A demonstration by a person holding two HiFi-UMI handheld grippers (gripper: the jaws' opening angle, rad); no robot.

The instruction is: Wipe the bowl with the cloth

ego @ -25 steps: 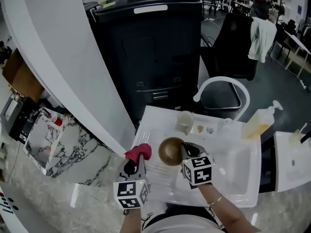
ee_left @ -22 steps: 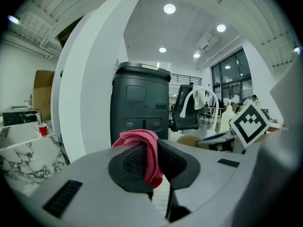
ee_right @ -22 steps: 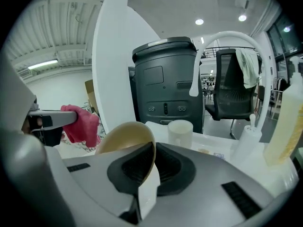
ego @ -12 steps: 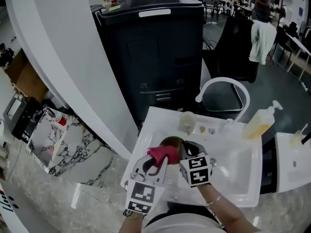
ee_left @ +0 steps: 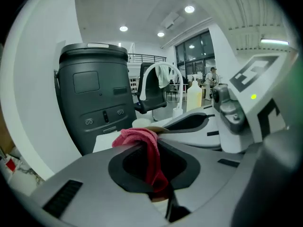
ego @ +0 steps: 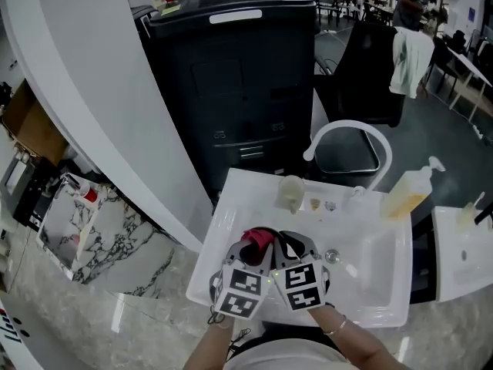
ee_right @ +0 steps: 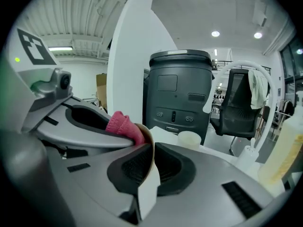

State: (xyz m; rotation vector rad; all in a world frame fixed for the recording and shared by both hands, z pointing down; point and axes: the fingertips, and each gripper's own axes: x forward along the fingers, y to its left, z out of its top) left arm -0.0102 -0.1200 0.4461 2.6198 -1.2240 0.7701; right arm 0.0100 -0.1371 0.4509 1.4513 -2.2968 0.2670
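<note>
While the right gripper (ee_right: 152, 161) (just easing) clamps the bowl (ee_right: 147, 134) on edge, mouth leftward, the left gripper (ee_left: 158, 168) pinches the cloth (ee_left: 141, 138).

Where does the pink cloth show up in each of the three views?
Head view: pink cloth low, just left of centre.
Left gripper view: cloth at centre, hanging down in the foreground.
Right gripper view: cloth left of centre, against the bowl rim.
Shared landmark: the dark bin behind it in every view.

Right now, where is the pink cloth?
Head view, low centre, over the sink: the cloth sits pinched in the left tool, against the bowl in the right tool.
</note>
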